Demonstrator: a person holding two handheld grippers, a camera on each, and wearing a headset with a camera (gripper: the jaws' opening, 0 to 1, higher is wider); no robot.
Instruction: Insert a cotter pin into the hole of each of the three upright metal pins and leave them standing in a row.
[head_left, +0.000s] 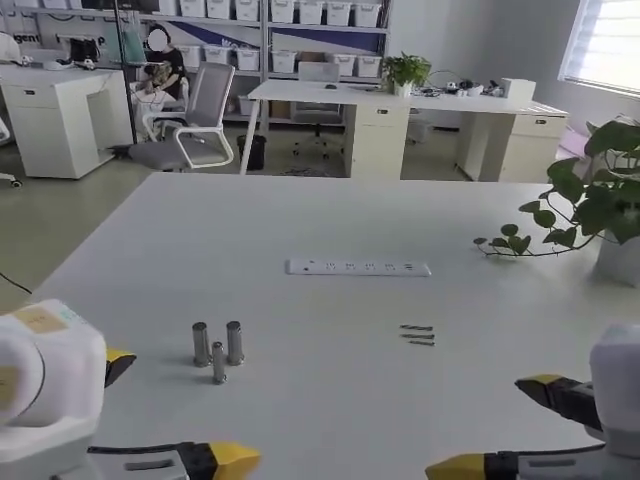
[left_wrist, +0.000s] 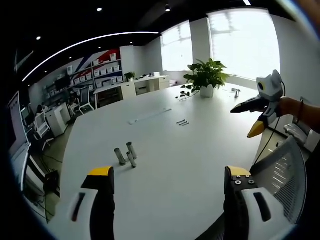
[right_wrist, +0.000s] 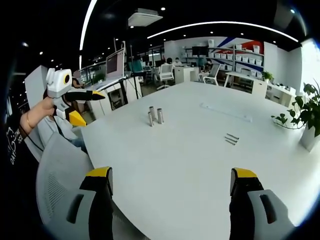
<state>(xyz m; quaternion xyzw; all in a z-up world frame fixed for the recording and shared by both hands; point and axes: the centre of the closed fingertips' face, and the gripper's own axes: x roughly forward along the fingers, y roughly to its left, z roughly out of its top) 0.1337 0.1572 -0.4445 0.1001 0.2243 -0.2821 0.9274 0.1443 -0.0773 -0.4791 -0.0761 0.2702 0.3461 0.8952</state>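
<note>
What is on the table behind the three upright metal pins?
A long white power strip lies flat behind the metal pins, apart from them, on the white table. Nothing covers that stretch; the strip's far side is hidden.

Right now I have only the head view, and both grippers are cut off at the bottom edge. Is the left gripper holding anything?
Observer: No. In the left gripper view, the left gripper stands wide open with nothing between its jaws.
Operator: And the other one?
Observer: The right gripper is also wide open and empty, as the right gripper view shows.
</note>
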